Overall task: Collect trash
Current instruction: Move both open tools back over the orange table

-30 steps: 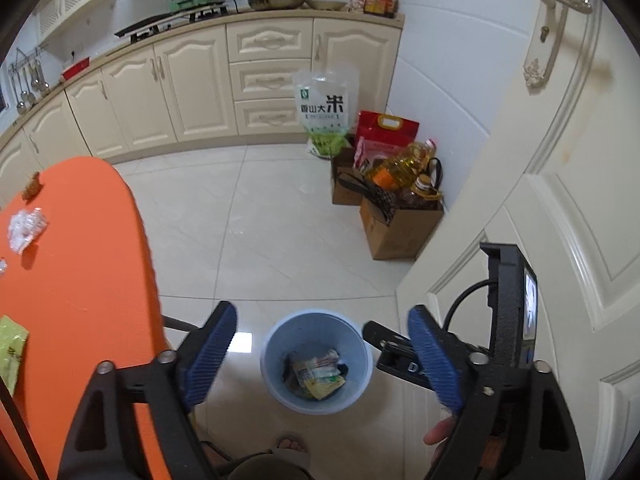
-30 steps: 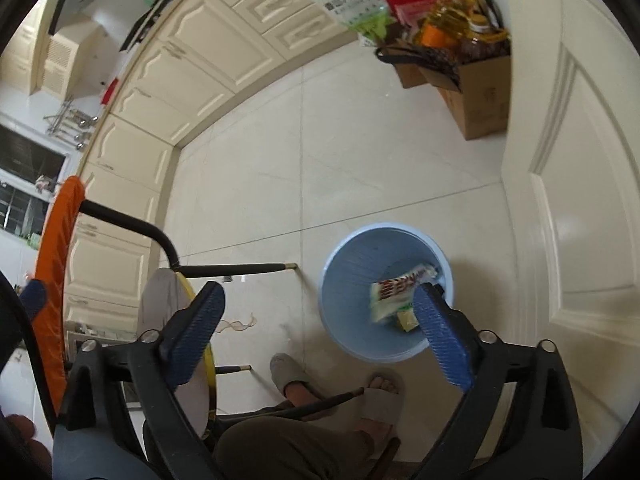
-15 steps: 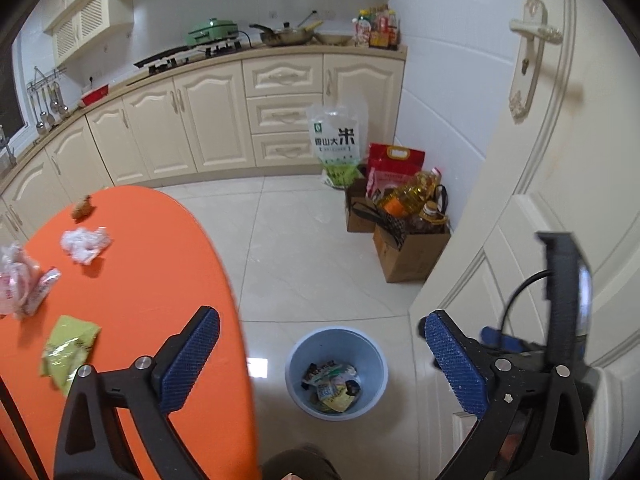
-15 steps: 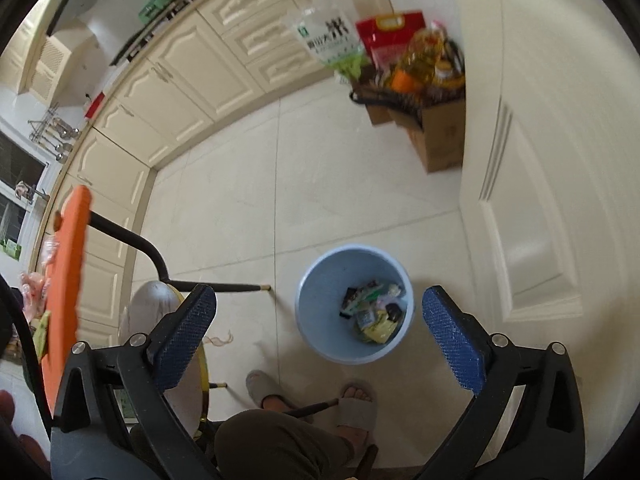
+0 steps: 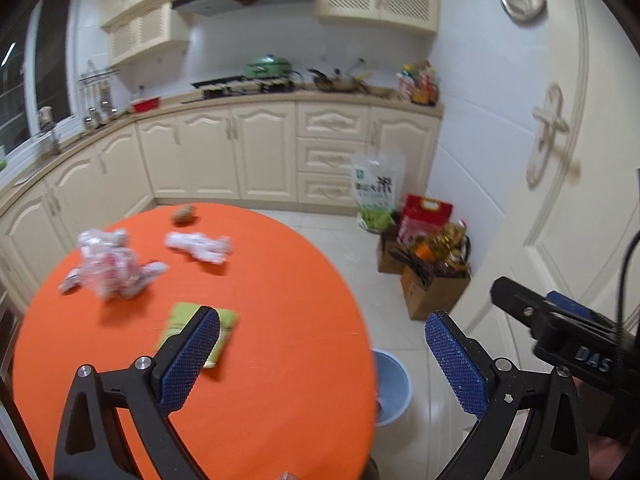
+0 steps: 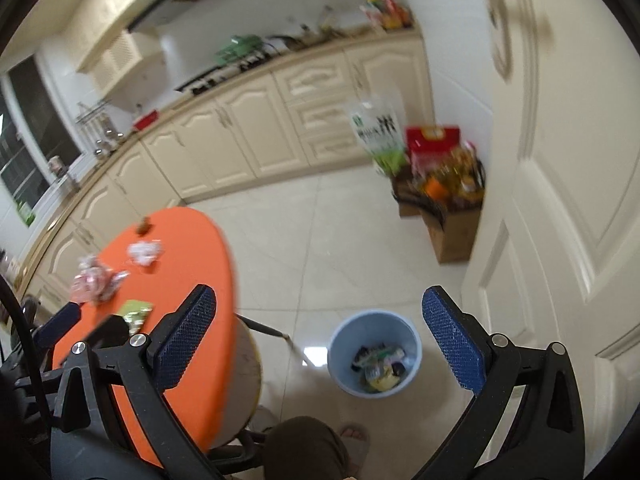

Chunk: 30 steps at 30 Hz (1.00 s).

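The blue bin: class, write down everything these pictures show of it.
The bin is a round, light blue pail that looks like plastic, open-topped with no lid. It stands upright on the pale tiled floor, beside the orange table and near the white door. Inside lie several crumpled wrappers, filling only the bottom. Nothing but the floor touches it; the right gripper hangs open above. In the left view the table edge hides half of it.

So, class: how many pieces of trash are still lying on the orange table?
4. A green packet nearest the left gripper, a crumpled clear wrapper at the left, a white crumpled wrapper mid-table, and a small brown scrap at the far edge. The near part of the table is hidden.
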Available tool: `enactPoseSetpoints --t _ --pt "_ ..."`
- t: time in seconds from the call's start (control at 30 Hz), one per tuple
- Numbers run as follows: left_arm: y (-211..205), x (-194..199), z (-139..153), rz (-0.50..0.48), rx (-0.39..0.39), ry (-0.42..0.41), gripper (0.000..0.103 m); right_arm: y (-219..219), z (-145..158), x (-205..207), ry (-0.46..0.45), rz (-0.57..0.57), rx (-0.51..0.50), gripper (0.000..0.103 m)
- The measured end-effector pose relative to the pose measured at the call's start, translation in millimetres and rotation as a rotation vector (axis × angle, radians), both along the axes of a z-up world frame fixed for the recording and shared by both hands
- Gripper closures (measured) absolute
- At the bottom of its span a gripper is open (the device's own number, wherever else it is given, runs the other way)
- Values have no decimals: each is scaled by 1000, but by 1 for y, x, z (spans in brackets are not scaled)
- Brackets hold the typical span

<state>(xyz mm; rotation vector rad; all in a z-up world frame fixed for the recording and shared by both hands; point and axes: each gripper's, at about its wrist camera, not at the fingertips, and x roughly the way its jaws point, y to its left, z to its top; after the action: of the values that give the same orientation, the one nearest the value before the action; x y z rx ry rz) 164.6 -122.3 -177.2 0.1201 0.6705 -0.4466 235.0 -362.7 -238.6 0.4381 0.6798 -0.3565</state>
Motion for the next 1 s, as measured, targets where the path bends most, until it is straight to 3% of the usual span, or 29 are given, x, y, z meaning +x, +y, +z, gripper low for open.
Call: enactPoseSetpoints --t 0.33,0.57,0.83,1.0 --pt "118 -66 30 169 -69 -79 1 120 61 9 -103 132 -135 0" --pt "183 -115 38 291 -100 -116 1 188 80 17 -145 231 -204 0" --pt "230 -172 38 422 -122 -145 1 256 86 32 -171 359 -282 0" --pt "227 -181 38 469 -115 -140 1 272 75 43 -147 392 -291 0"
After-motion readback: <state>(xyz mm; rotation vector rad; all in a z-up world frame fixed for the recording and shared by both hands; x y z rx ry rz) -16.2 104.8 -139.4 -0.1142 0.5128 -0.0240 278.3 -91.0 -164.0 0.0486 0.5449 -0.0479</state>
